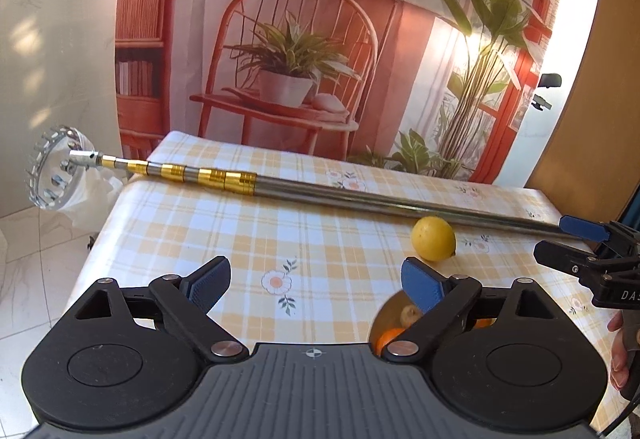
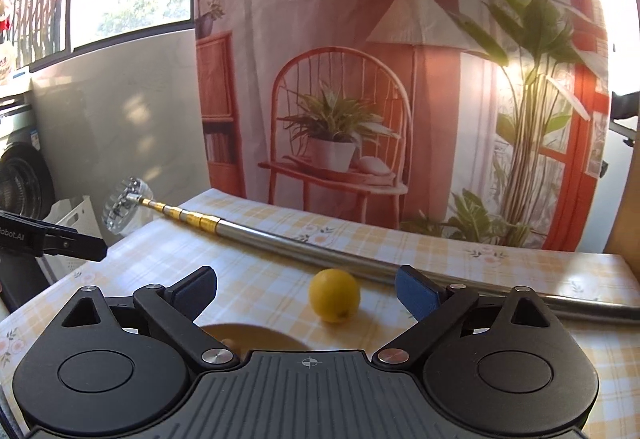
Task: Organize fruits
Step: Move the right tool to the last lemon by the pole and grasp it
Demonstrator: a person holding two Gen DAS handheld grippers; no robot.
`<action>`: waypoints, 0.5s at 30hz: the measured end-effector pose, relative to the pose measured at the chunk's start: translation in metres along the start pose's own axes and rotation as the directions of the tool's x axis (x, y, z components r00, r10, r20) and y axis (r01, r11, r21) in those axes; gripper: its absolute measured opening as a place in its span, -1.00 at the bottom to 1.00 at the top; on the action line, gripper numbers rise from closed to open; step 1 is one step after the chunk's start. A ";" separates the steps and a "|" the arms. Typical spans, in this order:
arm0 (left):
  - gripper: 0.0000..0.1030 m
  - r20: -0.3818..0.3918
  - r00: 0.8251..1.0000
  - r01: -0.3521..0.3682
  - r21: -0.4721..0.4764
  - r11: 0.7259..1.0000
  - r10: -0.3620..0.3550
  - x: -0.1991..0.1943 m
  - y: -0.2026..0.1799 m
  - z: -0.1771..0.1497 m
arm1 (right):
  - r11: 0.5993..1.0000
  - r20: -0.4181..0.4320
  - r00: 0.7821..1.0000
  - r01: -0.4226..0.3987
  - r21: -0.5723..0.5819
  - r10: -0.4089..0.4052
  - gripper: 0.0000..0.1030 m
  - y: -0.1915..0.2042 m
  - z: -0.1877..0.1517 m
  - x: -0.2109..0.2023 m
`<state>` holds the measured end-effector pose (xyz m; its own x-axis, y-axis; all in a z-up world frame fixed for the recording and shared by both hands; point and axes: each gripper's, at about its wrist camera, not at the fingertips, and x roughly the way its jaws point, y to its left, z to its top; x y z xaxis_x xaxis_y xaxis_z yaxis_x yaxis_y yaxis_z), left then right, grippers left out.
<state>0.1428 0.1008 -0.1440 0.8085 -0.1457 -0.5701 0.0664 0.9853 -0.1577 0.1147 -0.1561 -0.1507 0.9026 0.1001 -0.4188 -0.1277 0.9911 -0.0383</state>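
A yellow lemon point(image 1: 433, 238) lies on the checked tablecloth point(image 1: 280, 231), just in front of a long telescopic fruit-picker pole point(image 1: 320, 191). In the right wrist view the lemon point(image 2: 334, 295) sits a short way ahead, between the spread fingers. My right gripper point(image 2: 307, 289) is open and holds nothing. My left gripper point(image 1: 316, 281) is open too, over bare cloth left of the lemon. A tan bowl point(image 1: 390, 313) with an orange point(image 1: 387, 339) and a small brownish fruit point(image 1: 410, 315) shows under the left gripper's right finger. The bowl's rim point(image 2: 256, 333) appears below the right gripper.
The pole point(image 2: 304, 245) runs diagonally across the table, its toothed picker head point(image 1: 56, 171) hanging past the far left edge. A printed backdrop point(image 1: 320, 39) hangs behind the table. The right gripper's body point(image 1: 592, 263) and a hand point(image 1: 618, 351) sit at the right edge.
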 end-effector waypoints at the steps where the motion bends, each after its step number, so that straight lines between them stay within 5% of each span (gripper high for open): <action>1: 0.83 0.015 1.000 -0.001 0.007 1.000 0.000 -0.002 -0.001 0.005 | 1.000 0.007 1.000 0.006 0.017 -0.006 0.84 -0.006 0.003 0.002; 7: 0.87 0.081 0.997 -0.006 0.029 1.000 0.004 -0.002 -0.008 0.028 | 0.998 0.007 1.000 0.011 0.059 -0.011 0.84 -0.032 0.015 0.017; 15: 0.87 0.041 0.999 -0.023 0.041 0.999 0.021 0.022 -0.008 0.026 | 0.999 -0.113 0.994 -0.009 -0.032 0.005 0.84 -0.023 0.002 0.058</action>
<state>0.1754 0.0922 -0.1342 0.8331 -0.1211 -0.5398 0.0718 0.9912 -0.1115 0.1704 -0.1730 -0.1722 0.8496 0.0945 -0.5188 -0.1485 0.9869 -0.0633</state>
